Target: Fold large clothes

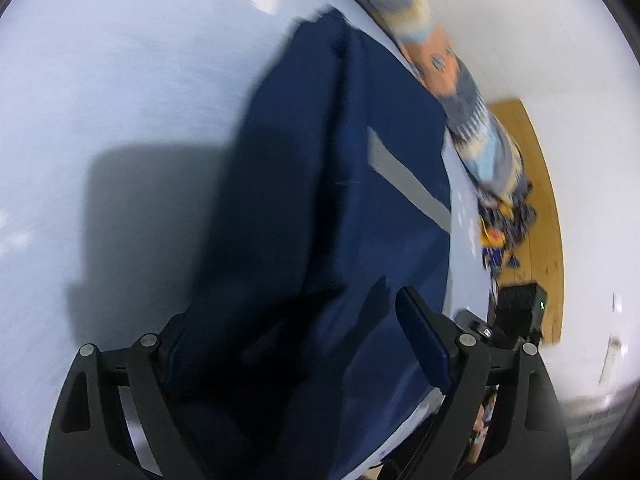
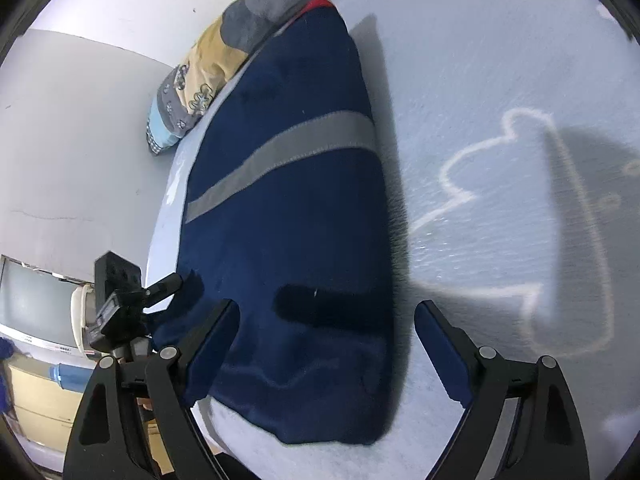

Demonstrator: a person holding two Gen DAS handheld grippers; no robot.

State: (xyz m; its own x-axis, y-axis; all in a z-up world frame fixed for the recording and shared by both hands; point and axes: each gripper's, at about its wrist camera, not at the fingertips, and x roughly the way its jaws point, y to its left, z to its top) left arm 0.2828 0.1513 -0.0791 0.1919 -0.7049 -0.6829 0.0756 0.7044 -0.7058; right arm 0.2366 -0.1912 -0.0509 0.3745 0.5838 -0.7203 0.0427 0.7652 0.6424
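One navy garment with a grey reflective stripe lies folded into a long strip on the pale blue bed, along the bed's edge. In my left wrist view the same garment fills the centre, and cloth rises between the fingers. My left gripper has its fingers spread wide; the right pad rests on the fabric, while the left finger is hidden behind the raised cloth, so I cannot tell whether it grips anything. My right gripper is wide open over the near end of the garment and holds nothing. A patchwork blanket lies bunched beyond the garment's far end. A white cloud outline is printed on the bed sheet.
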